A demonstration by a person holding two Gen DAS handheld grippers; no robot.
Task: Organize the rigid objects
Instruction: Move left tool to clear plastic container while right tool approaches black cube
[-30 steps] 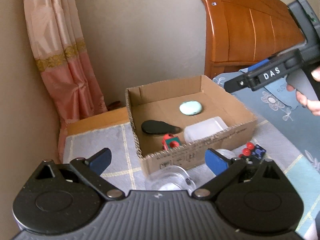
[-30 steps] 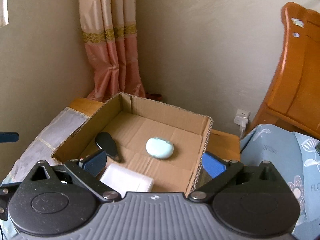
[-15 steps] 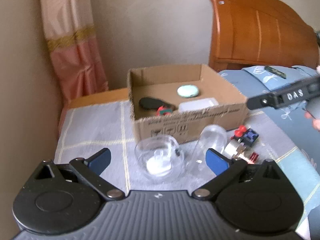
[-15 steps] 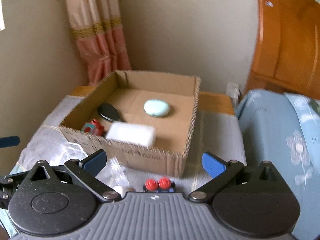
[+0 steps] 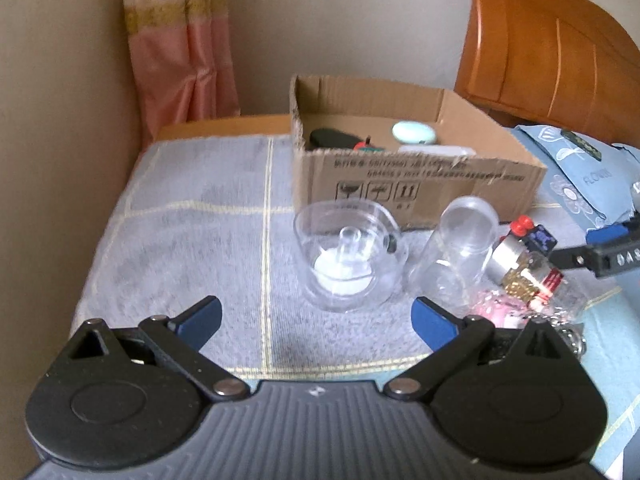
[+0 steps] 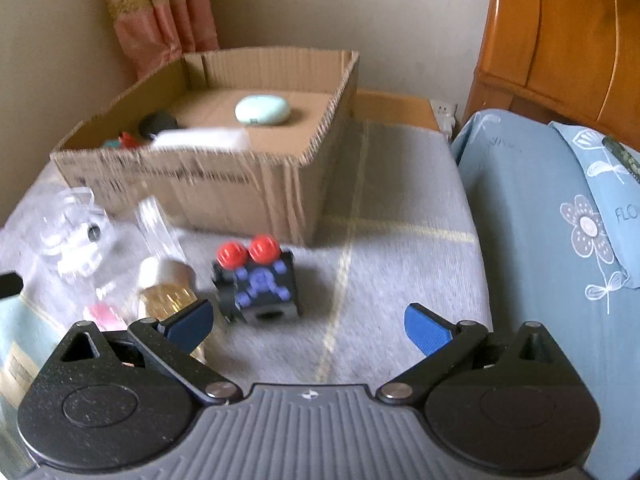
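Note:
A cardboard box (image 5: 416, 184) (image 6: 240, 184) stands on a grey towel and holds a mint oval case (image 6: 262, 109), a black oval thing (image 5: 332, 138), a white box (image 6: 200, 138) and a small red-green cube. In front of it lie a clear round cup (image 5: 346, 256), a clear tube (image 5: 460, 248), a black cube with red knobs (image 6: 256, 280) and a gold-capped bottle (image 6: 168, 292). My left gripper (image 5: 316, 320) is open, low before the clear cup. My right gripper (image 6: 306, 326) is open, just in front of the black cube; its finger shows in the left wrist view (image 5: 592, 248).
A wooden headboard (image 5: 552, 48) rises at the right behind a blue flowered pillow (image 6: 560, 216). A pink curtain (image 5: 180, 60) hangs in the back left corner by the wall. A wooden ledge (image 5: 224, 128) runs behind the towel.
Both grippers have pulled back from the box and dropped lower. The loose items in front of the box have come into view; the right gripper now faces the black cube.

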